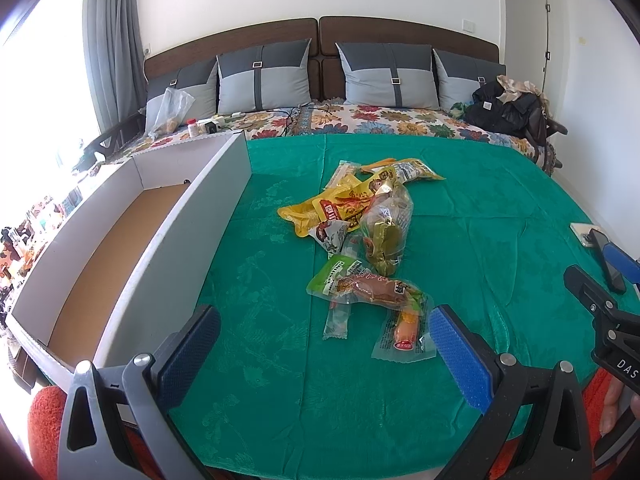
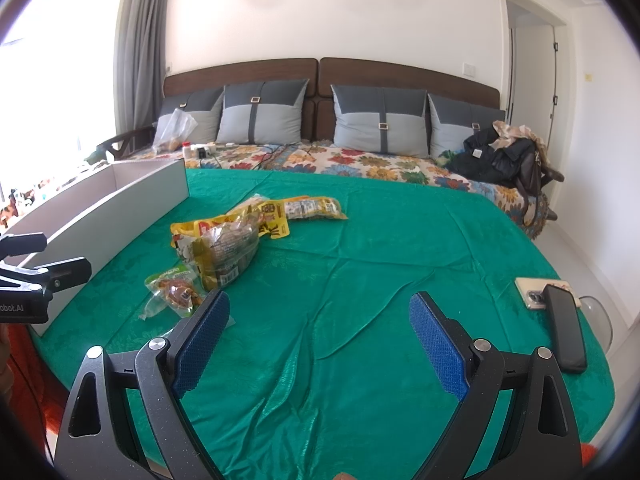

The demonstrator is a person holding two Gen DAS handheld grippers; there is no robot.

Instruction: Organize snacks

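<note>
left wrist: low over green cloth [image 1: 280, 400], faces headboard, near my box [image 1: 168, 248].
right wrist: same heading, further right.
shared: snack pile [image 1: 360, 224].

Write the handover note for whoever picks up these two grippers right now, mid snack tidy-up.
Left gripper: open, empty, hovering low over the green cloth, just short of the nearest packets.
Right gripper: open, empty, over bare cloth to the right of the pile.
Snack pile: all loose on the cloth, yellow packs at the back, a clear bag in the middle, the sausage packet closest to the left gripper.
White box: on the left edge of the cloth; the part of its floor in view holds nothing.
Two phones lie at the right edge; not part of the job.
Done: nothing boxed. Left: every packet, presumably into the box.
</note>
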